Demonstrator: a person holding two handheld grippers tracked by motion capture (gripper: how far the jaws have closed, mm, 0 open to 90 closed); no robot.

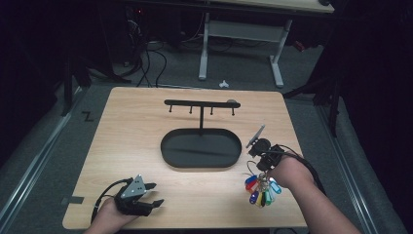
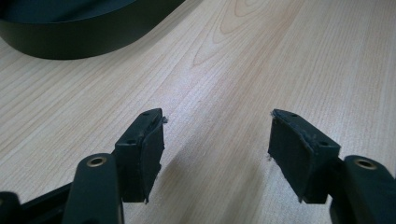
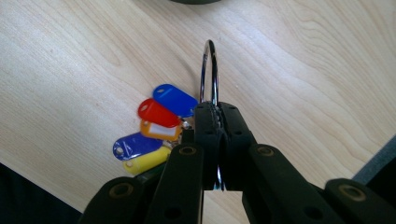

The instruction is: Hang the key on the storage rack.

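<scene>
A black key stand rises mid-table: an oval tray base (image 1: 171, 155) with a post and a crossbar (image 1: 185, 103) carrying several small hooks. The tray's black wall (image 2: 70, 39) also shows at the top left of the left gripper view. My right gripper (image 1: 260, 166) is to the right of the tray, shut on a metal key ring (image 3: 208, 70). Several coloured key tags (image 1: 261, 190) hang from the ring, and they fan out (image 3: 152, 128) to the left of the jaws. My left gripper (image 1: 155, 194) rests near the front left edge, open (image 2: 217, 135), with nothing between its pads.
The wooden table (image 1: 131, 131) has bare room left and right of the stand. Beyond its far edge are a grey floor, cables and the white legs of another desk (image 1: 204, 48). The table's right edge lies close to my right hand.
</scene>
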